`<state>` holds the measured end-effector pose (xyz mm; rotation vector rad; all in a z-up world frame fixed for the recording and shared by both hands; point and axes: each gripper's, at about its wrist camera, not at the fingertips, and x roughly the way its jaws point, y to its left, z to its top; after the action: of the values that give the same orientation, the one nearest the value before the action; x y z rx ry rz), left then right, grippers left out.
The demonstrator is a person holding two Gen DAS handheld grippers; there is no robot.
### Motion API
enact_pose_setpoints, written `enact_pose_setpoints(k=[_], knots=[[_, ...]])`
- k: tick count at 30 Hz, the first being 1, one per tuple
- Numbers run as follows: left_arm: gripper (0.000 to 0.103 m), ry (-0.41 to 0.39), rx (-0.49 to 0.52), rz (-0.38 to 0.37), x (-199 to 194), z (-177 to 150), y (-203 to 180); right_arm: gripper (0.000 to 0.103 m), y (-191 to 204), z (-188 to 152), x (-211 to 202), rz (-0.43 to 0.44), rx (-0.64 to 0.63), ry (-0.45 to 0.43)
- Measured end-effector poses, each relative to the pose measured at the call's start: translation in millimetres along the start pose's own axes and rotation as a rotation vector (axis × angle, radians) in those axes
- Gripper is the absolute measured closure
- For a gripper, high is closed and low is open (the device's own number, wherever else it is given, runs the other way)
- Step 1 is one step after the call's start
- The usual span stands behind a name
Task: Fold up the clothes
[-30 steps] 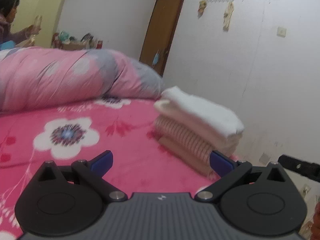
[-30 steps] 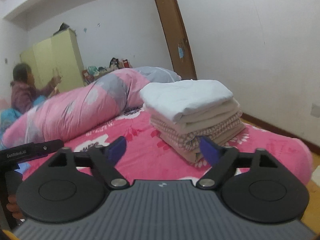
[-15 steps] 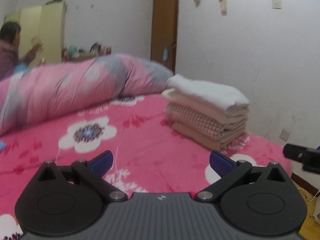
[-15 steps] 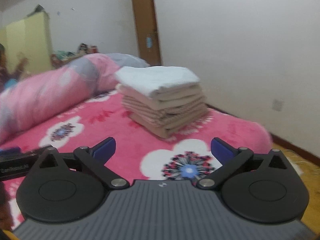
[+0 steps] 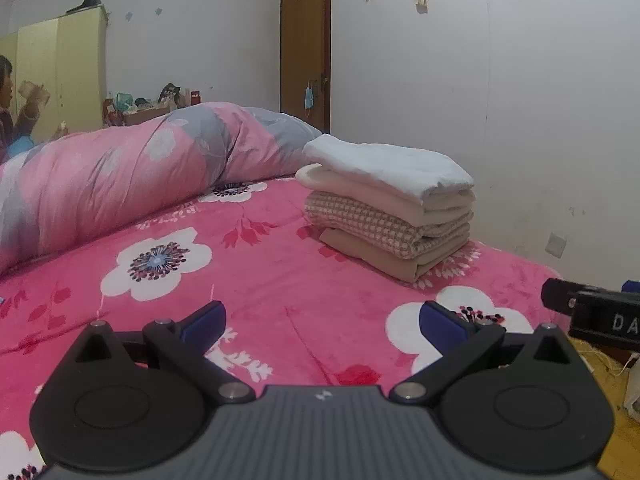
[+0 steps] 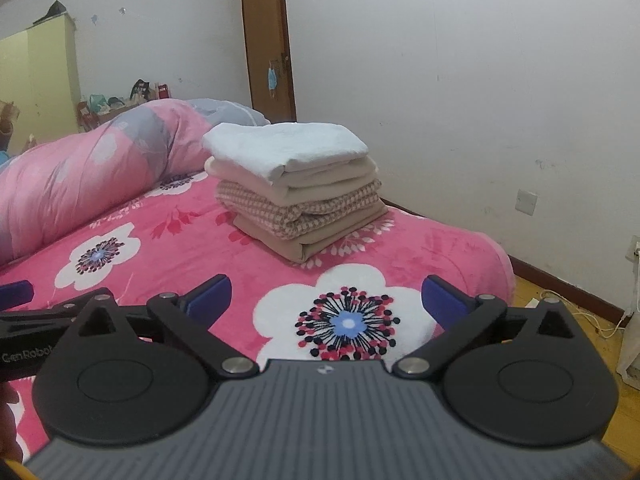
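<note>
Two fisheye views over a bed w/ a pink floral blanket (image 5: 280,280). Left gripper (image 5: 322,322) hangs low over the blanket, its blue-tipped fingers (image 5: 204,318) spread wide, nothing between them. Right gripper (image 6: 326,300) sits likewise, fingers (image 6: 212,292) wide apart and empty, above a big white flower print w/ a blue centre (image 6: 348,324).

The task's thing, a stack of folded clothes (image 5: 390,200), rests on the blanket ahead of both grippers, well apart from them, near the bed's right edge and the white wall (image 5: 520,120). Four layers: white on top, cream under it, a checked piece, tan at the bottom. Folded edges face the cameras; layers line up fairly squarely.

Open blanket lies between grippers and stack, and to the stack's left. Further left, a rolled pink-and-grey duvet (image 5: 140,184) runs along the bed's far side, its end just beside the stack; touching or not, can't tell. In the right view the bed's rounded corner (image 6: 496,256) drops to a wooden floor (image 6: 560,292) w/ a cable on it.

A brown door (image 5: 306,40) stands behind the duvet; a yellow-green wardrobe (image 5: 60,72) is far left. A person (image 5: 8,96) sits at the left view's edge, prob. holding something, too small to say what.
</note>
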<state>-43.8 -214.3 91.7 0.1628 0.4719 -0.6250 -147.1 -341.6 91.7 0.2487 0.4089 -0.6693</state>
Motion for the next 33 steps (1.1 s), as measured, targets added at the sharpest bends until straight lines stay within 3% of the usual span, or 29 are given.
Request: enact_pose_setpoints(k=[19,23,30,33], knots=[[0.000,0.023,-0.024,-0.018,5.6,-7.8,12.6,0.001,18.9,1.4,8.6,-0.006,-0.030,0.026],[0.000,0.023,-0.073,0.023,4.9,-6.7,35.4,0.001,16.9,16.7,-6.8,0.059,0.051,0.028],[0.000,0.041,-0.181,0.172,10.9,-1.5,87.9,0.001,15.3,48.2,-44.0,0.213,0.228,0.069],[0.000,0.056,-0.218,0.203,16.0,-0.6,101.0,0.001,19.3,56.1,-61.6,0.412,0.253,0.078]])
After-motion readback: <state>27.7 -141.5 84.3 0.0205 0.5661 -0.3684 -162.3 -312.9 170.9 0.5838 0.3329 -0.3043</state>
